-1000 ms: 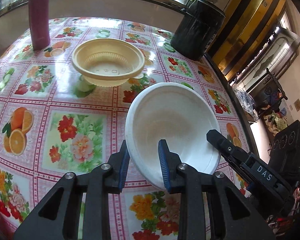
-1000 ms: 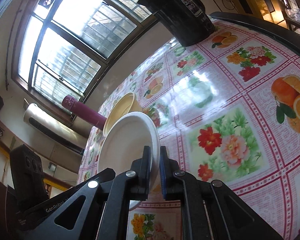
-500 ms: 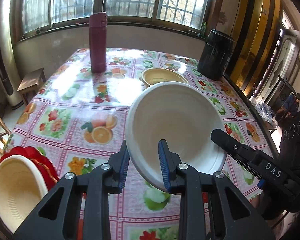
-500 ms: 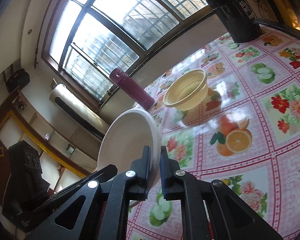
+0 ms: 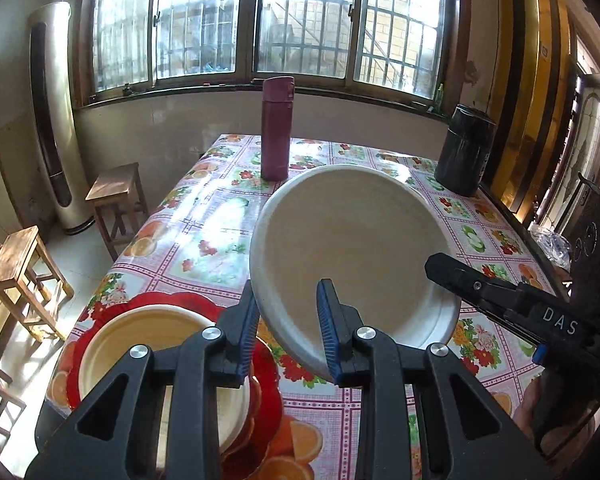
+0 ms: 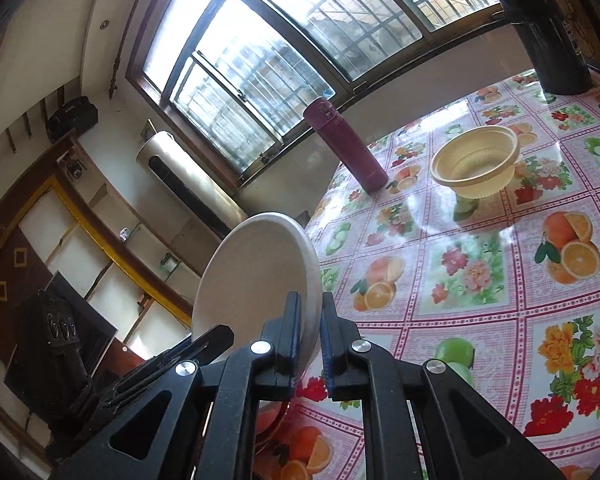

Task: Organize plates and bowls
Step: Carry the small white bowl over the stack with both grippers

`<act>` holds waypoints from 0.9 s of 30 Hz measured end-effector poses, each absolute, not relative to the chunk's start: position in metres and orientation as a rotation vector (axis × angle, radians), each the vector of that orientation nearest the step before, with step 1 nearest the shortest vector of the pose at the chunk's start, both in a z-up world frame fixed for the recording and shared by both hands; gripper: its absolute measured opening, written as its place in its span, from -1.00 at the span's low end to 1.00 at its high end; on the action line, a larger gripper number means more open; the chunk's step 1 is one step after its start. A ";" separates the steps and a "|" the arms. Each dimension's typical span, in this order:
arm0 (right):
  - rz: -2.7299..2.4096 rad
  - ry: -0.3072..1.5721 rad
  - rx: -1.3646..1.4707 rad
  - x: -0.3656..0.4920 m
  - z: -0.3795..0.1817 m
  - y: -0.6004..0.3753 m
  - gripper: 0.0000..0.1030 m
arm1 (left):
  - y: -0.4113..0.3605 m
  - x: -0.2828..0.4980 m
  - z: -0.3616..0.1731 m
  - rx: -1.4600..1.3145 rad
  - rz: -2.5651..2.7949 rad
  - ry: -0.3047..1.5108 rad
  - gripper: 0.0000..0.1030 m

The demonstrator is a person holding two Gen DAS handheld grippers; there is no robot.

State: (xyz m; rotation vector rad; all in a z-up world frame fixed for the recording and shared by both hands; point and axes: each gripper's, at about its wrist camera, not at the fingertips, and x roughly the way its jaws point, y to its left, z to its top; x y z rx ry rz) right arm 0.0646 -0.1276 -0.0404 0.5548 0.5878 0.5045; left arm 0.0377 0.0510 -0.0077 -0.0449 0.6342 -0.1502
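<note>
1. White plate (image 5: pixel 352 248): held clear above the worktop (image 5: pixel 220 216), tilted, gripped at two points on its rim. Seen almost edge-on in the right wrist view (image 6: pixel 256 276).
2. Left tool (image 5: pixel 288 332): blue-padded jaws clamped on the near rim of the white plate, one pad outside and one inside the dish.
3. Right tool (image 6: pixel 310 332): jaws nearly together, pinching the thin rim of the white plate on its right side. Seen from the left wrist view as a black arm lettered "DAS" (image 5: pixel 500 300) that reaches the plate's right edge.
4. Cream plate (image 5: pixel 148 344): lies on the red plate, down and to the left of the white plate, partly hidden by the left tool.
5. Red plate (image 5: pixel 268 384): scalloped rim, flat on the near left corner of the worktop, under the cream plate.
6. Yellow bowl (image 6: pixel 476 160): upright on the worktop, well beyond the white plate, near the flask.
7. Maroon flask (image 5: pixel 277 128): upright at the far edge of the worktop, behind the white plate.
8. Black canister (image 5: pixel 464 150): upright at the far right corner, beyond the white plate.
9. Worktop covering: glossy cloth printed with fruit and flower squares.
10. Wooden stools (image 5: pixel 116 196): on the floor, left of the worktop.
</note>
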 end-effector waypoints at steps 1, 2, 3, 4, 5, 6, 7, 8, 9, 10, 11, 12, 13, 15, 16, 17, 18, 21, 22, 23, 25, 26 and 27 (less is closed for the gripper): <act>0.508 0.587 0.549 0.065 -0.038 -0.123 -0.82 | 0.055 0.037 -0.007 -0.048 -0.146 0.630 -0.49; 0.513 0.588 0.544 0.065 -0.037 -0.119 -0.82 | 0.058 0.036 -0.008 -0.051 -0.141 0.625 -0.49; 0.517 0.590 0.539 0.064 -0.036 -0.115 -0.82 | 0.061 0.034 -0.008 -0.053 -0.136 0.620 -0.49; 0.521 0.592 0.534 0.065 -0.034 -0.112 -0.82 | 0.063 0.034 -0.008 -0.054 -0.132 0.617 -0.49; 0.524 0.592 0.527 0.065 -0.033 -0.109 -0.82 | 0.066 0.033 -0.008 -0.057 -0.127 0.614 -0.49; 0.528 0.593 0.522 0.064 -0.033 -0.104 -0.82 | 0.072 0.031 -0.009 -0.059 -0.122 0.611 -0.49; 0.533 0.597 0.518 0.064 -0.032 -0.101 -0.80 | 0.075 0.028 -0.009 -0.059 -0.116 0.607 -0.49; 0.538 0.603 0.513 0.065 -0.032 -0.097 -0.79 | 0.079 0.027 -0.010 -0.061 -0.110 0.605 -0.49; 0.541 0.608 0.507 0.066 -0.032 -0.092 -0.79 | 0.082 0.027 -0.011 -0.064 -0.105 0.606 -0.49; 0.544 0.611 0.501 0.066 -0.031 -0.089 -0.79 | 0.085 0.027 -0.012 -0.066 -0.099 0.607 -0.49; 0.548 0.615 0.497 0.066 -0.032 -0.085 -0.79 | 0.088 0.027 -0.014 -0.068 -0.092 0.608 -0.49; 0.553 0.621 0.493 0.067 -0.033 -0.081 -0.79 | 0.091 0.027 -0.015 -0.071 -0.088 0.609 -0.49; 0.556 0.625 0.487 0.067 -0.034 -0.077 -0.79 | 0.094 0.026 -0.016 -0.076 -0.084 0.612 -0.49; 0.562 0.633 0.476 0.068 -0.036 -0.070 -0.79 | 0.100 0.026 -0.019 -0.084 -0.074 0.619 -0.49; 0.567 0.640 0.474 0.068 -0.037 -0.066 -0.78 | 0.103 0.026 -0.021 -0.085 -0.069 0.622 -0.49; 0.570 0.647 0.470 0.069 -0.038 -0.062 -0.78 | 0.107 0.024 -0.024 -0.088 -0.064 0.626 -0.49; 0.573 0.653 0.464 0.069 -0.040 -0.058 -0.78 | 0.110 0.024 -0.026 -0.091 -0.060 0.631 -0.49; 0.582 0.672 0.447 0.069 -0.045 -0.047 -0.77 | 0.117 0.024 -0.033 -0.091 -0.042 0.648 -0.49; 0.585 0.680 0.440 0.070 -0.047 -0.044 -0.77 | 0.121 0.024 -0.036 -0.093 -0.039 0.655 -0.49; 0.588 0.686 0.431 0.070 -0.049 -0.040 -0.77 | 0.124 0.023 -0.038 -0.099 -0.034 0.662 -0.49; 0.596 0.705 0.418 0.070 -0.054 -0.033 -0.77 | 0.130 0.023 -0.041 -0.110 -0.022 0.670 -0.49; 0.598 0.718 0.409 0.070 -0.056 -0.028 -0.76 | 0.133 0.022 -0.042 -0.108 -0.013 0.674 -0.49; 0.599 0.730 0.396 0.071 -0.059 -0.023 -0.76 | 0.135 0.022 -0.043 -0.105 -0.003 0.677 -0.49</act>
